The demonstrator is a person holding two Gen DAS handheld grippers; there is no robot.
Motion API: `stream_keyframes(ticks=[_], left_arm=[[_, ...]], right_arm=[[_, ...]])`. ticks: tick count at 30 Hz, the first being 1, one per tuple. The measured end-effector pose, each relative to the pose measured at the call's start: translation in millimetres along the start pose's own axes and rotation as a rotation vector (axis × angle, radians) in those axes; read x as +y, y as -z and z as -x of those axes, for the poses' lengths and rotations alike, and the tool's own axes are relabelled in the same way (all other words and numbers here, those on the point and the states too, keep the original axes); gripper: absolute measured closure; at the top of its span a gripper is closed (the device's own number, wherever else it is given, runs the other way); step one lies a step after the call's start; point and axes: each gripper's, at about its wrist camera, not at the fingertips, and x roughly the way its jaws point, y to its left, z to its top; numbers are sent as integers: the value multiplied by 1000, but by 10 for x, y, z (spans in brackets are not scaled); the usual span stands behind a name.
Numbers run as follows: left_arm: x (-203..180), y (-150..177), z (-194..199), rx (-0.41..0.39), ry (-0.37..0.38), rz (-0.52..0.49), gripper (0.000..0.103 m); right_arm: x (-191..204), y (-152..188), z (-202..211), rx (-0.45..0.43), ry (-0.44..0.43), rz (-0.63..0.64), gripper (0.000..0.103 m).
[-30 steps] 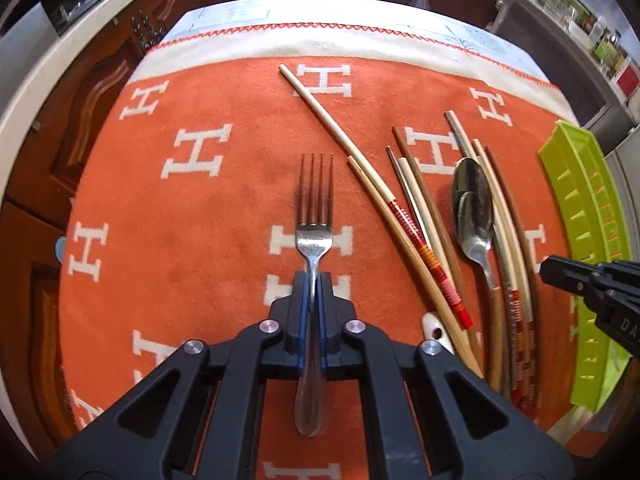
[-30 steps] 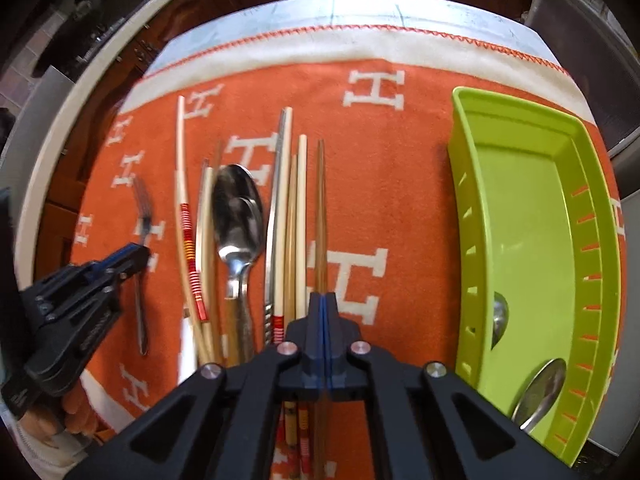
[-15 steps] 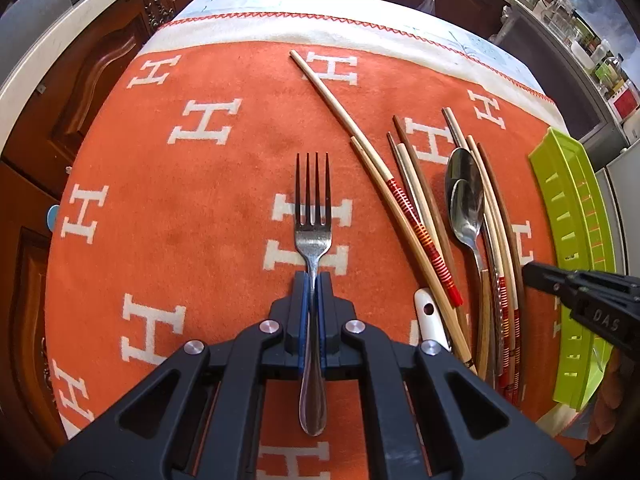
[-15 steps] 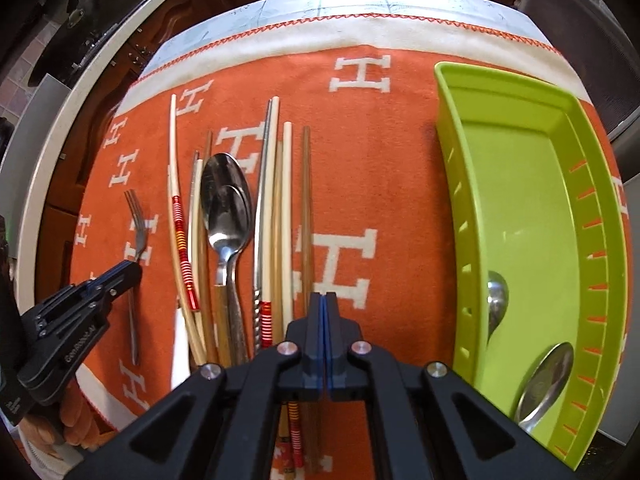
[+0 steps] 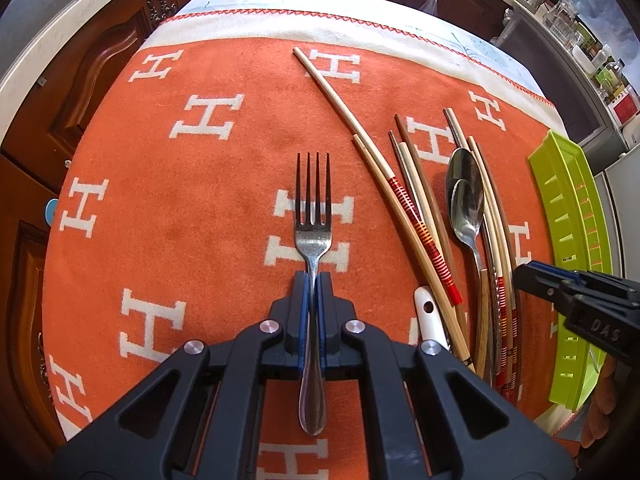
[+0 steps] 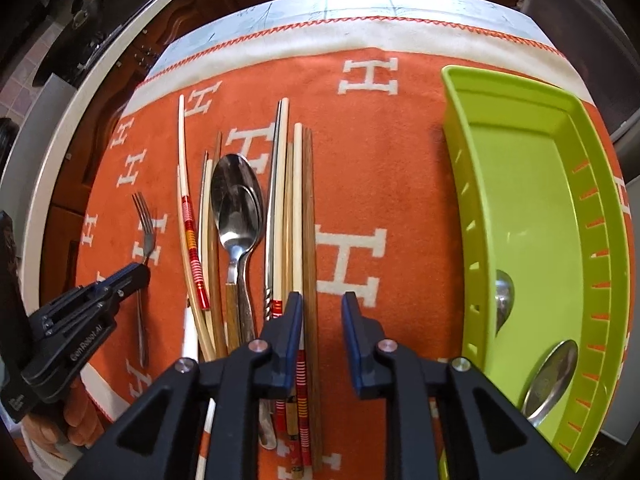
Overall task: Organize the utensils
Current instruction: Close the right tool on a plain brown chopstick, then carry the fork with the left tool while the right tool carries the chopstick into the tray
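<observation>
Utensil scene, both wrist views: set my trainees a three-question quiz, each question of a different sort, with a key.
1. True or false: the left gripper is shut on the fork.
2. What lies in the green tray? A) chopsticks B) two spoons C) a knife
3. Fill in: the right gripper has its jaws ____, nothing between them, above the orange cloth beside the chopsticks.

Key:
1. True; its jaws clamp the fork's handle.
2. B; two spoons lie at the tray's near end.
3. Open; they have just been opening.
</observation>
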Motion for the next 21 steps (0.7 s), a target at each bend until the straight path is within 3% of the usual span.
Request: stream_keyframes(ticks=[7,11,18,21], left_arm=[[6,-5,-1,1,2,4,101],[9,-12,-2,-1,3,2,101],[-8,3,6,-20,-2,10,101],[-9,28,82,-30,-1,16,101]], right_arm=[[84,-1,14,-22,51,60,92],[115,25,-26,-4,77,89,92],[262,125,-21,-79,172,148,96],[193,165,25,-89,140,122,97]])
